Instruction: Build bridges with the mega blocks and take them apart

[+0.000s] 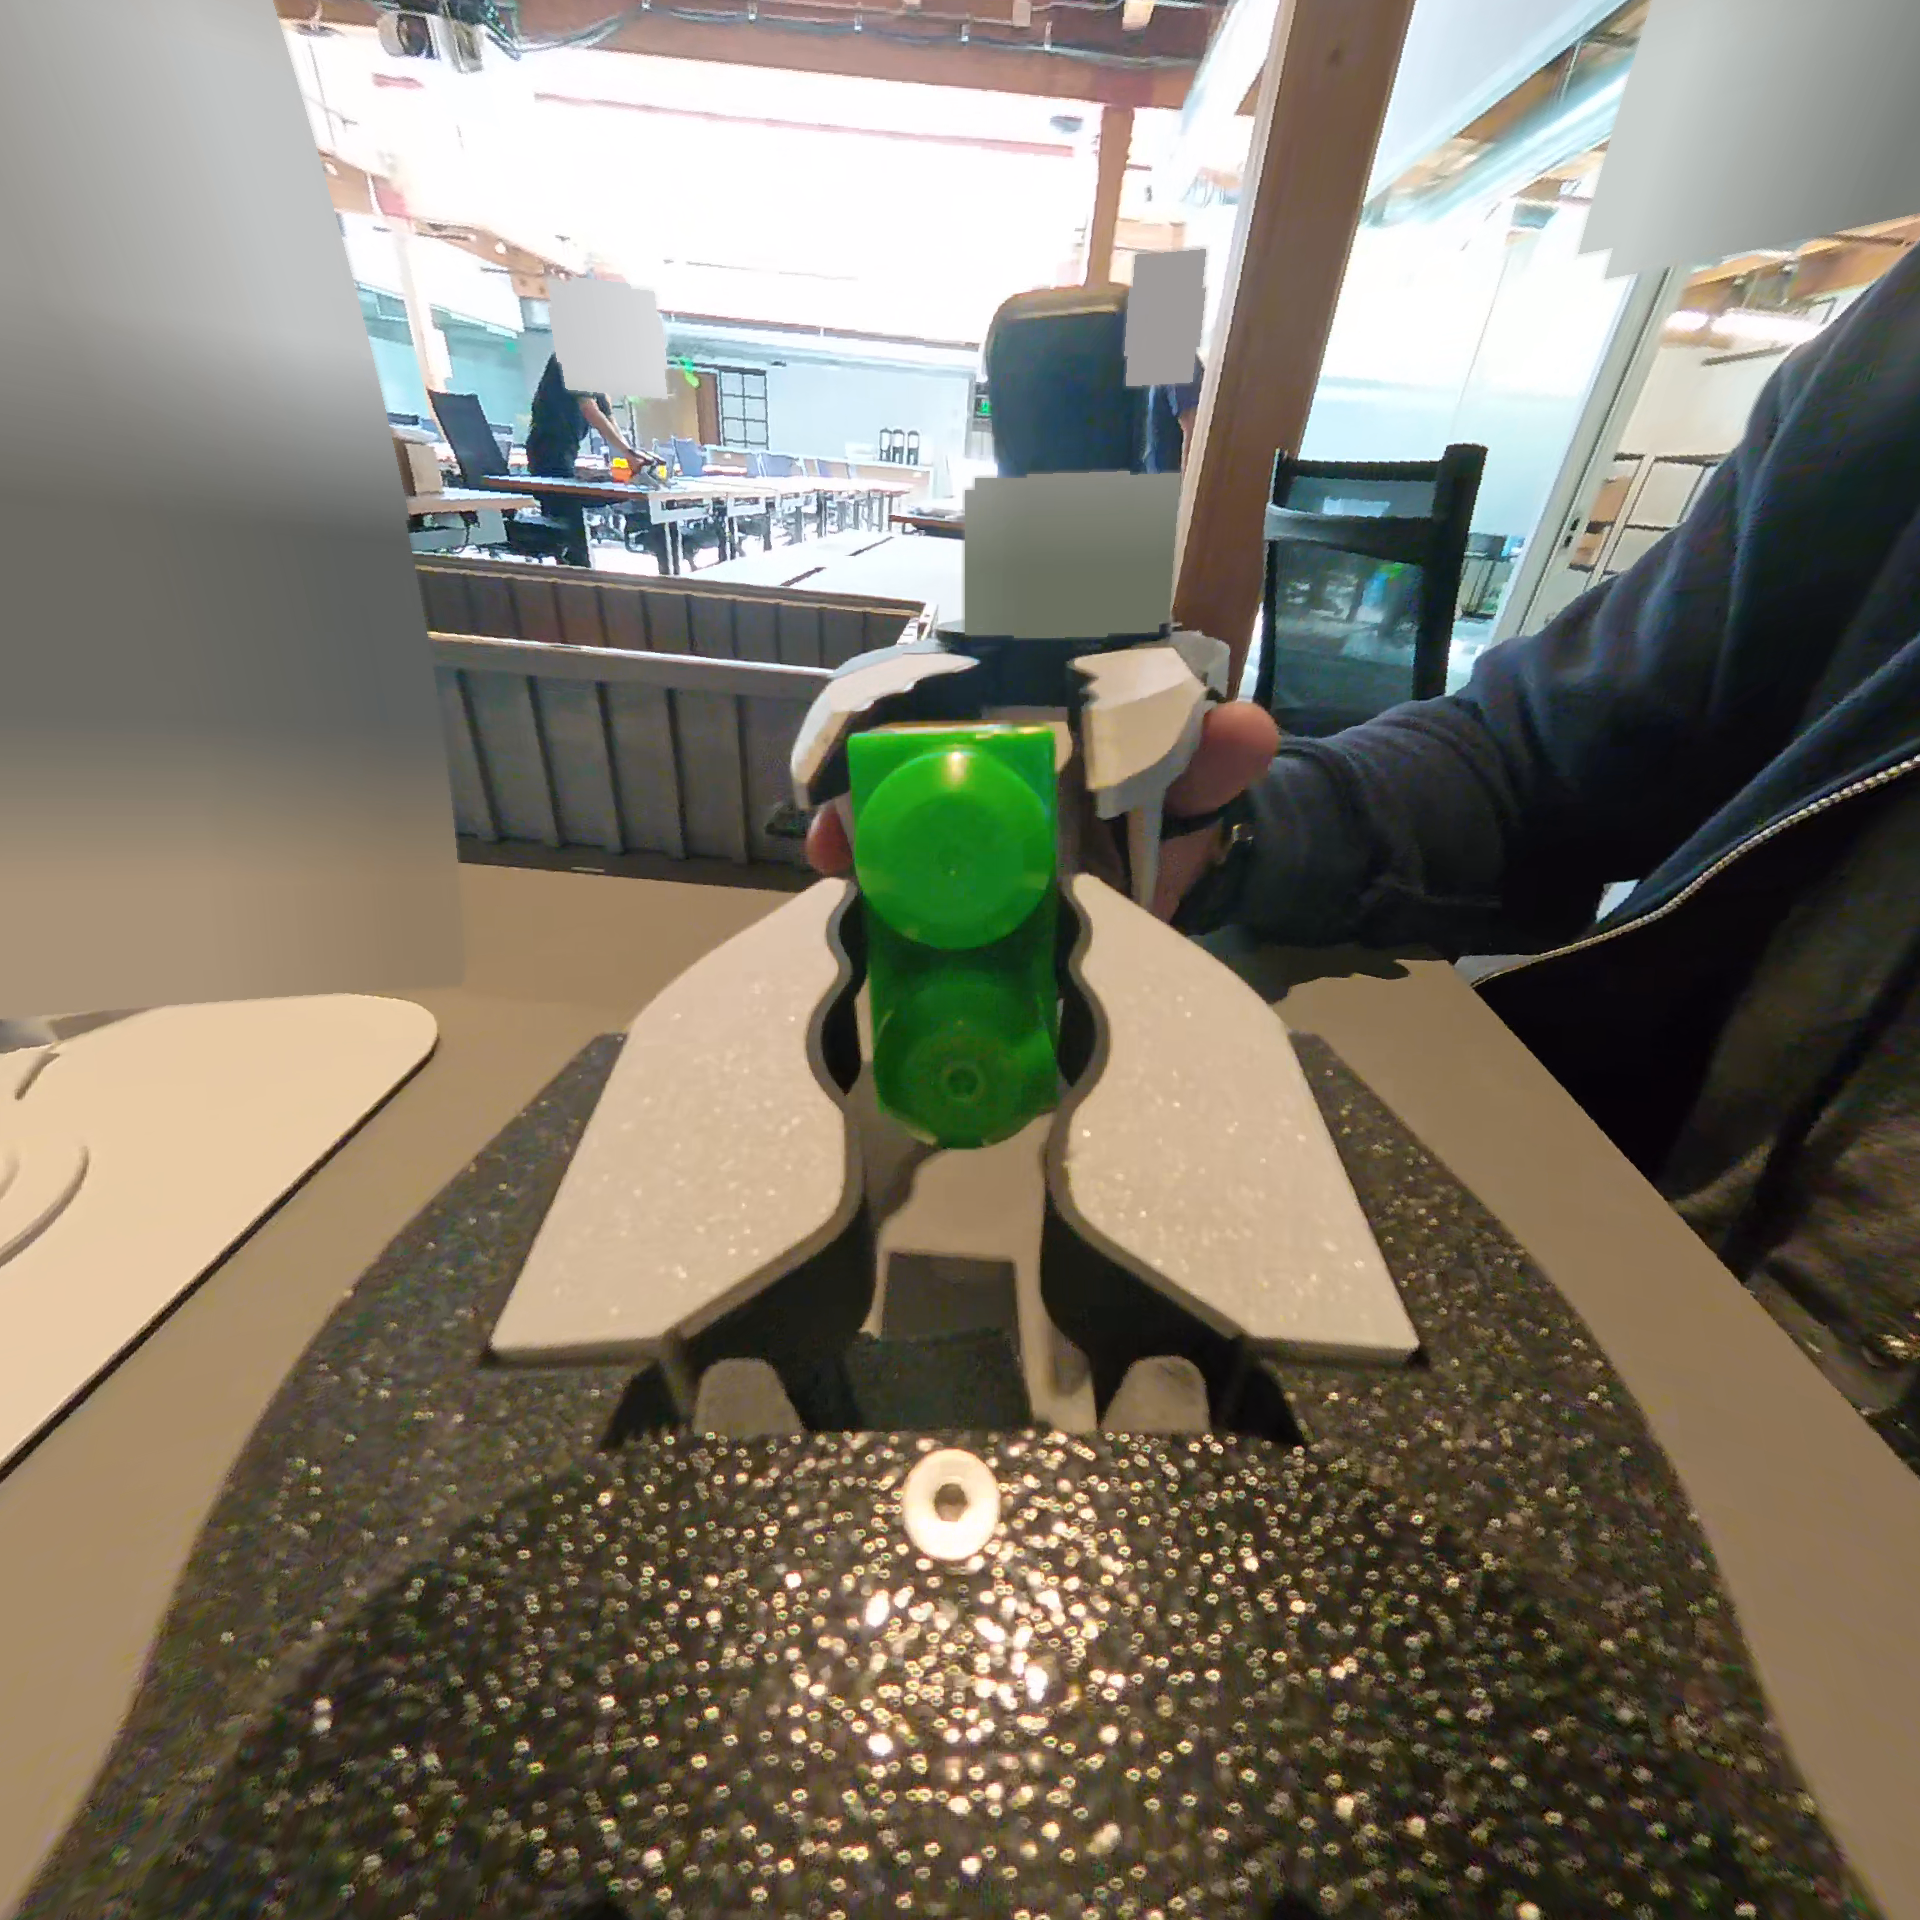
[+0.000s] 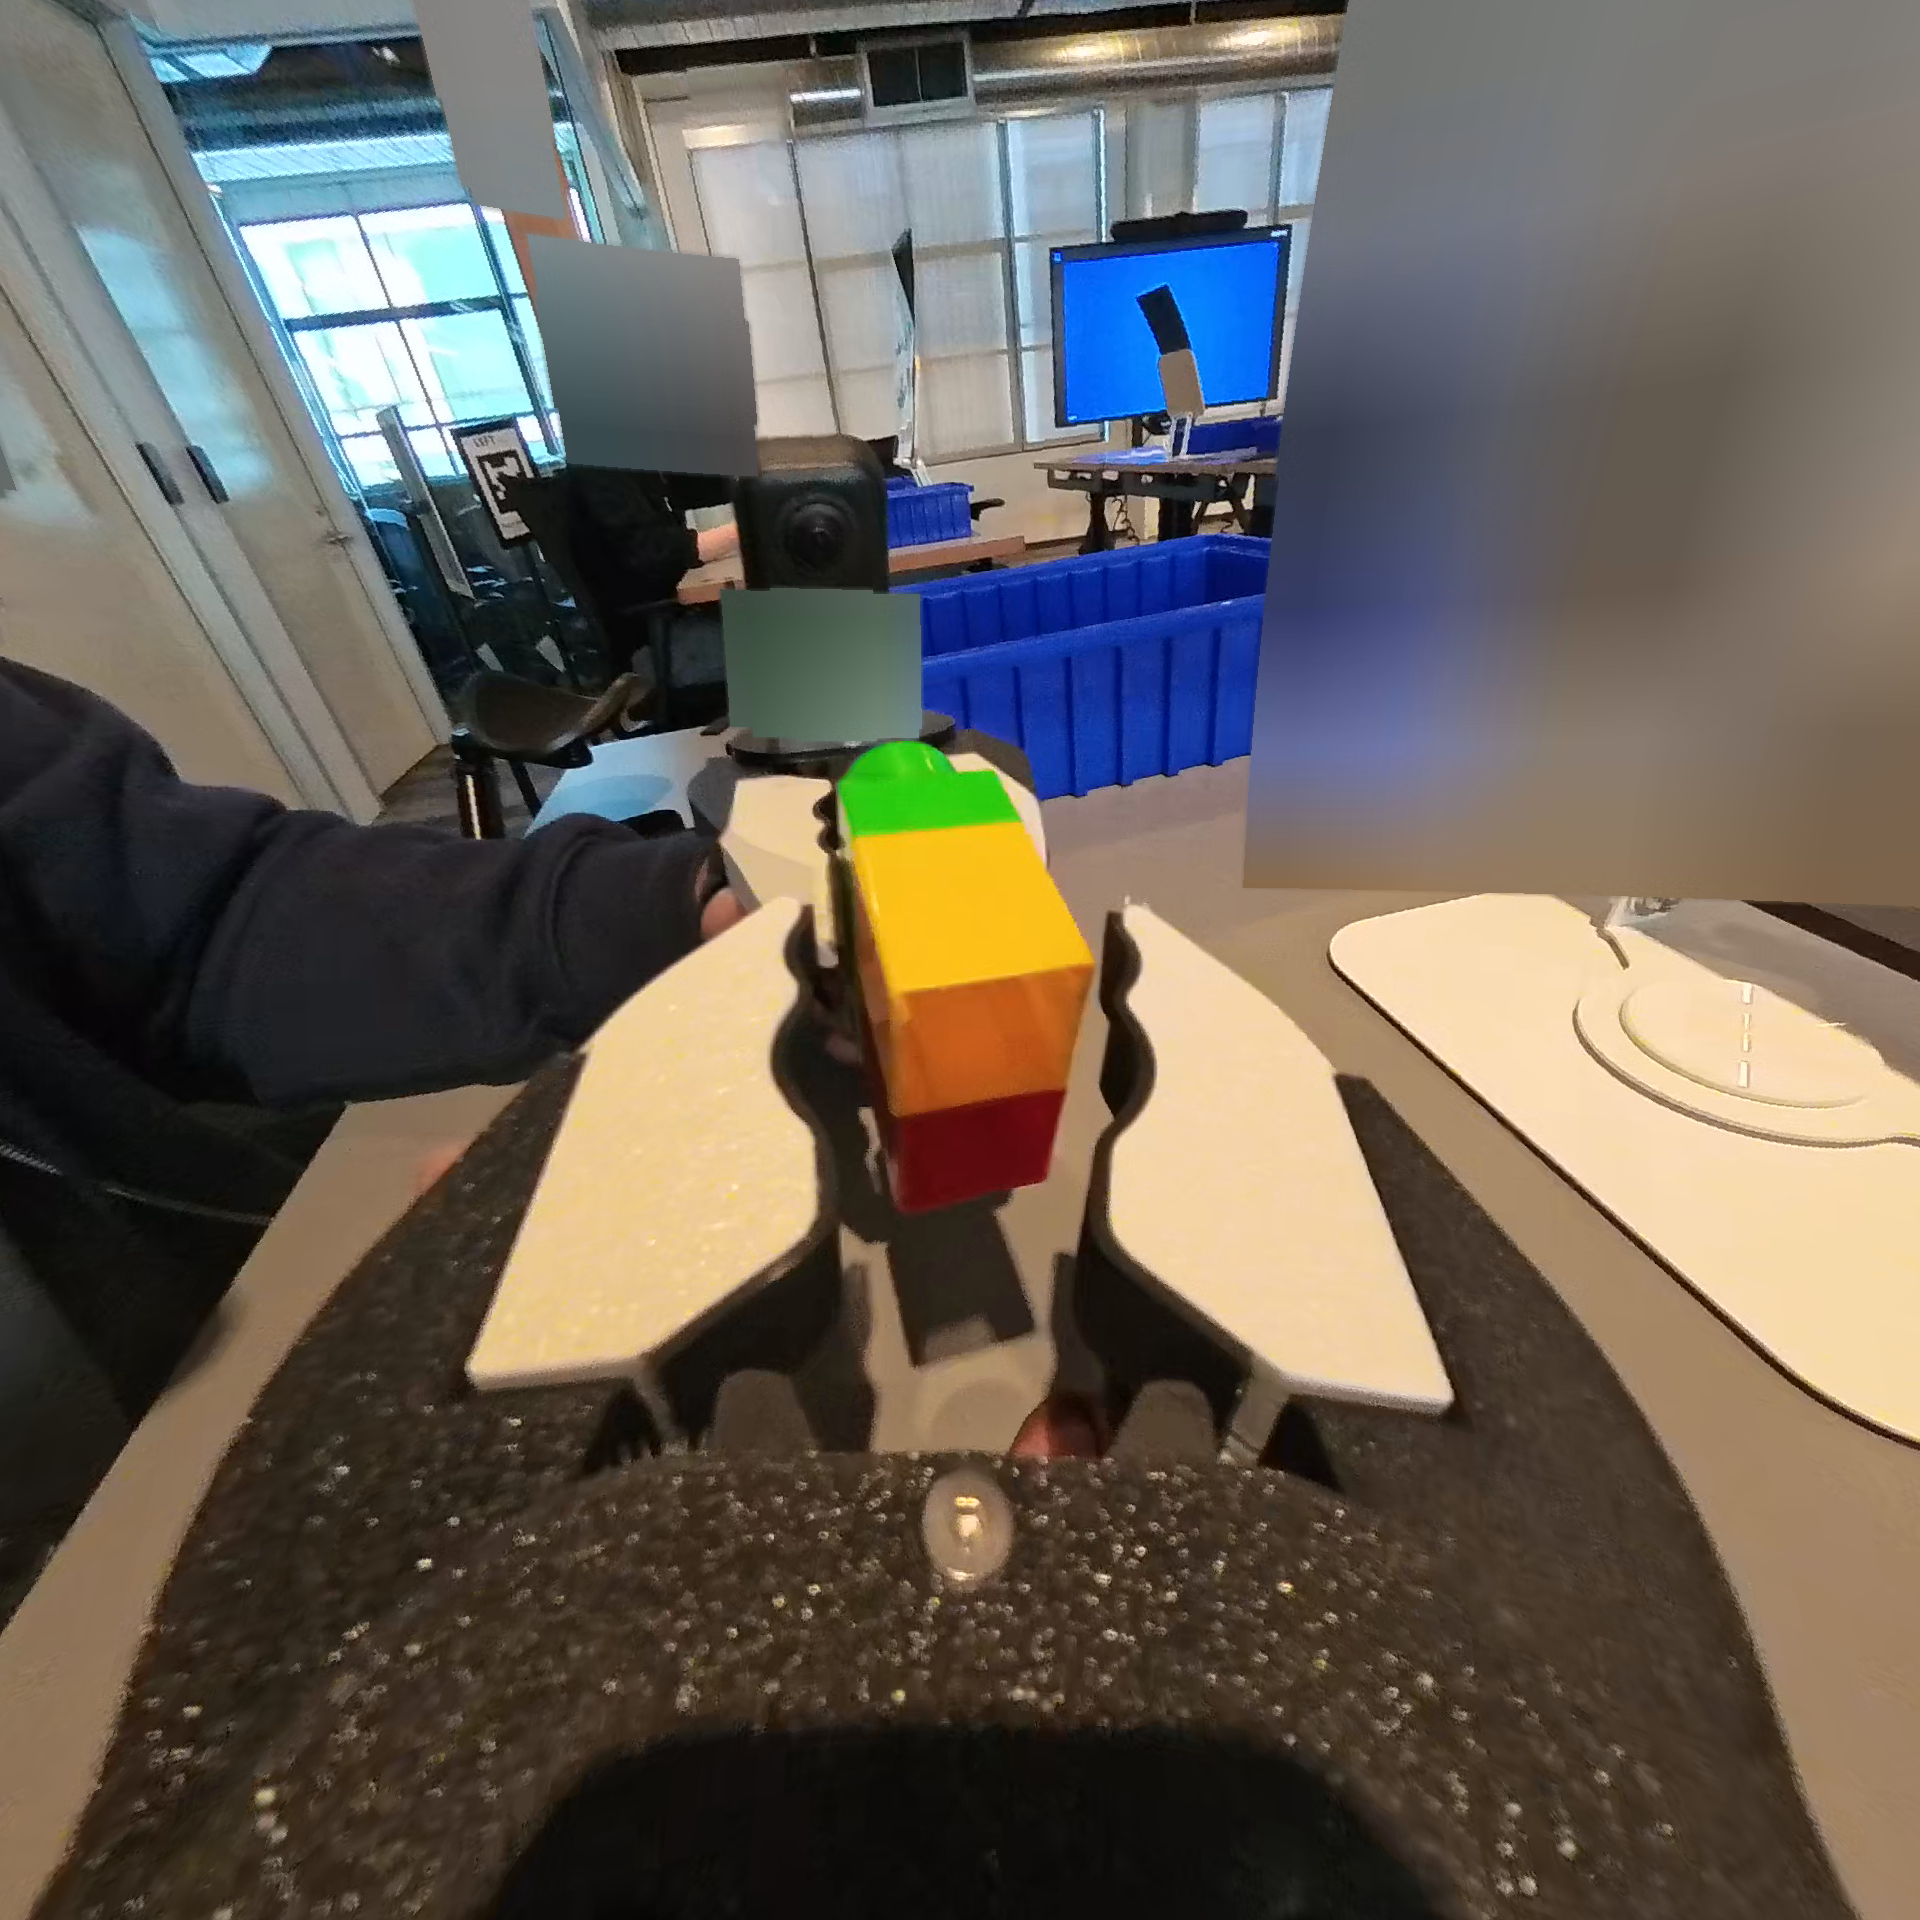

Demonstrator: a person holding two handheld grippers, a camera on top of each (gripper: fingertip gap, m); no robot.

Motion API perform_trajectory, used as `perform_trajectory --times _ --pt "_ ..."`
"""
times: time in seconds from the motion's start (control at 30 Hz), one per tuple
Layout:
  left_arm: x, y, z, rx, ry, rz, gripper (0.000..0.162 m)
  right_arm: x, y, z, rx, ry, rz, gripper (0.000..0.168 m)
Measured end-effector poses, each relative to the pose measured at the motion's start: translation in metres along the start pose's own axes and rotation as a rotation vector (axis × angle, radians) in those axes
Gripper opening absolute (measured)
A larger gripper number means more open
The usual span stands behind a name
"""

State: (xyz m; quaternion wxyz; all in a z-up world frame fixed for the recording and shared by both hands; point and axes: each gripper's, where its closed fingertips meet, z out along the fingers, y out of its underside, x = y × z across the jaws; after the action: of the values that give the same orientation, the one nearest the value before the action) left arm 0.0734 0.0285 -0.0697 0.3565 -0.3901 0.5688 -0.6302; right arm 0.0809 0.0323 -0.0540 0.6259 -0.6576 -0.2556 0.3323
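Above grey table (image 2: 1195, 935), block stack (image 2: 971, 997) between right gripper (image 2: 961, 1023) fingers.

A white mat (image 2: 1662, 1174) with a round recess lies on the grey table (image 2: 1195, 842), blue bins (image 2: 1091, 665) stand beyond it below a blue monitor (image 2: 1169, 322), and a wooden post (image 1: 1278, 343) rises beside a black chair (image 1: 1361, 571).

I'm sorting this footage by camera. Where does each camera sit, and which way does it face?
Left wrist view: on the left gripper, facing the right gripper head-on across the table; green block clamped, sleeve at right.
Right wrist view: on the right gripper, facing back; block stack between open fingers, sleeve at left.
Shared: the green block, both grippers, and the white pad.
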Motion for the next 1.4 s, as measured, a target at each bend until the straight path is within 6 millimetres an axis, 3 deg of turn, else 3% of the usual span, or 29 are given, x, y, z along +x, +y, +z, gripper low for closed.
perform_trajectory --times 0.33,0.73,0.9,1.07,1.23,1.3,1.4 --pt "0.004 0.002 0.001 -0.011 0.036 -0.049 0.034 -0.004 0.0 0.0 -0.018 -0.031 -0.011 0.038" --pt "0.007 0.006 0.003 -0.048 0.097 -0.233 0.034 -0.006 -0.002 -0.007 -0.105 0.066 -0.395 0.037" --pt "-0.005 -0.004 -0.008 0.031 0.081 -0.317 0.034 0.014 -0.005 -0.023 -0.195 0.239 -0.705 0.037" --pt "-0.032 -0.006 -0.014 0.073 -0.099 -0.266 0.034 0.01 -0.017 -0.026 -0.112 0.237 -0.649 0.037" --pt "-0.072 -0.017 -0.031 0.198 -0.31 -0.241 0.034 -0.013 -0.022 -0.002 -0.065 0.208 -0.65 0.037" --pt "-0.087 -0.02 -0.031 0.232 -0.368 -0.217 0.034 -0.029 -0.025 0.021 -0.048 0.189 -0.673 0.037" --pt "-0.106 -0.021 -0.021 0.231 -0.401 -0.184 0.034 -0.062 -0.029 0.072 -0.053 0.118 -0.708 0.037"
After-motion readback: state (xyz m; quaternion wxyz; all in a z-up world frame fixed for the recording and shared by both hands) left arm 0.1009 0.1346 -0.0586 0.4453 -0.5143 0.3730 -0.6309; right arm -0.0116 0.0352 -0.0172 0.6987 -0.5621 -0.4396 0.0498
